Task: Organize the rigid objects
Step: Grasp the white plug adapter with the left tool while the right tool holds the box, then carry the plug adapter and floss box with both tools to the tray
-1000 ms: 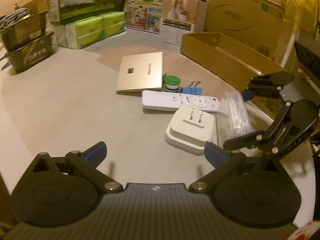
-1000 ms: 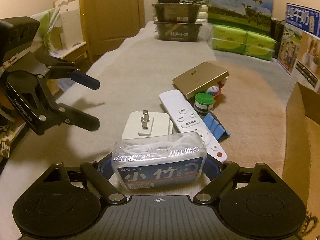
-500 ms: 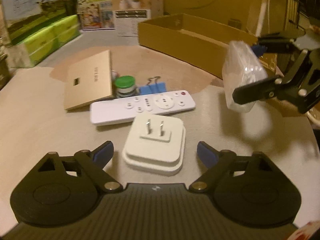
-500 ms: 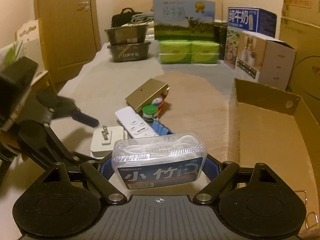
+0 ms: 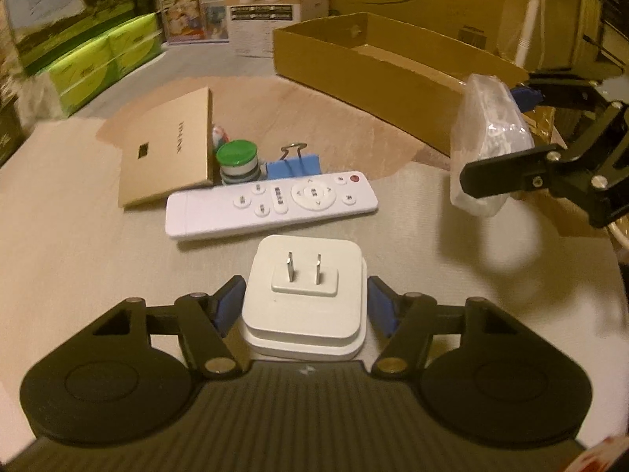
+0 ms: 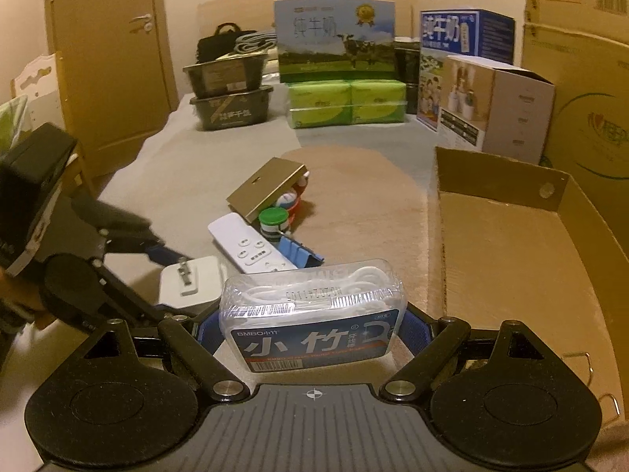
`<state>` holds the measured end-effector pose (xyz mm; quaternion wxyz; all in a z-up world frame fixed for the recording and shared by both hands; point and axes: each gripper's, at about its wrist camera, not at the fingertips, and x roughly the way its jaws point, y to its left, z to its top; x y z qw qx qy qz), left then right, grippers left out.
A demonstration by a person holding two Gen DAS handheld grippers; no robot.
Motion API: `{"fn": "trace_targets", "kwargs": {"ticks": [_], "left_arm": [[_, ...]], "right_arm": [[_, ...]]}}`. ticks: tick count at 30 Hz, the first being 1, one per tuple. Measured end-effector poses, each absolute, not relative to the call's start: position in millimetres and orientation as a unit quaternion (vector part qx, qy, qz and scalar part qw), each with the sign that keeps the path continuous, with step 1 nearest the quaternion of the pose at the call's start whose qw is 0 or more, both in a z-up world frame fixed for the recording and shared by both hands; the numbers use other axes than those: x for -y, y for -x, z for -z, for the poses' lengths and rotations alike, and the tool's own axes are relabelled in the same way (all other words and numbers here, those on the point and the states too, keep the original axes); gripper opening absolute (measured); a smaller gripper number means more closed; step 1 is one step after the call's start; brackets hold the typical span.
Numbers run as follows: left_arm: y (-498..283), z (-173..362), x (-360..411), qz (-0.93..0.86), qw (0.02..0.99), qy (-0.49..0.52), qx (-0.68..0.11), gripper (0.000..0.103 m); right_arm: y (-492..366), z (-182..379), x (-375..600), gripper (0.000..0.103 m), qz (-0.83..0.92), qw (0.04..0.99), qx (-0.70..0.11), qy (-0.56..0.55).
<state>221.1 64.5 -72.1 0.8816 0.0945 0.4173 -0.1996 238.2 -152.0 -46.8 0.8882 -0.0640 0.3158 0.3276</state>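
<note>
1. Left gripper (image 5: 304,306): lower centre of the left wrist view, fingers set to either side of the white plug adapter (image 5: 304,306); the blue pads (image 5: 228,306) stand just beside its flanks, but contact cannot be told.
2. White plug adapter: lies on the beige surface (image 5: 70,244), two prongs pointing up, lower centre of the frame.
3. Right gripper (image 6: 312,330): lower centre of the right wrist view, fingers closed on the clear floss-pick box (image 6: 312,314), held off the surface; in the left wrist view it sits at the right edge with the box (image 5: 487,145) between its fingers.
4. White remote (image 5: 271,204): flat, just beyond the adapter, middle of the frame.
5. Blue binder clip (image 5: 293,165): just behind the remote.
6. Green-lidded jar (image 5: 238,161): left of the clip, beside the gold box.
7. Gold flat box (image 5: 167,157): left of centre, one edge propped on a small red-and-white item (image 6: 293,198).
8. Open cardboard tray (image 6: 507,259): right side of the right wrist view; upper right of the left wrist view.
9. Milk cartons and green tissue packs (image 6: 346,104): stacked along the top of the frame.
</note>
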Motion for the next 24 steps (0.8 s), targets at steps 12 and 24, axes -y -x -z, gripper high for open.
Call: {"fn": "trace_targets", "kwargs": {"ticks": [12,24], "left_arm": [[-177.4,39.1,-46.1,0.119,0.901,-0.021,-0.416,0.064],[-145.1,4.6,-20.2,0.087,0.915,0.015,-0.395,0.064]], "right_arm": [[-207.7,27.9,168.3,0.086,-0.279,0.901,-0.331,0.025],[-172.5,6.0,199.2,0.086,-0.240,0.912,-0.332,0.011]]}}
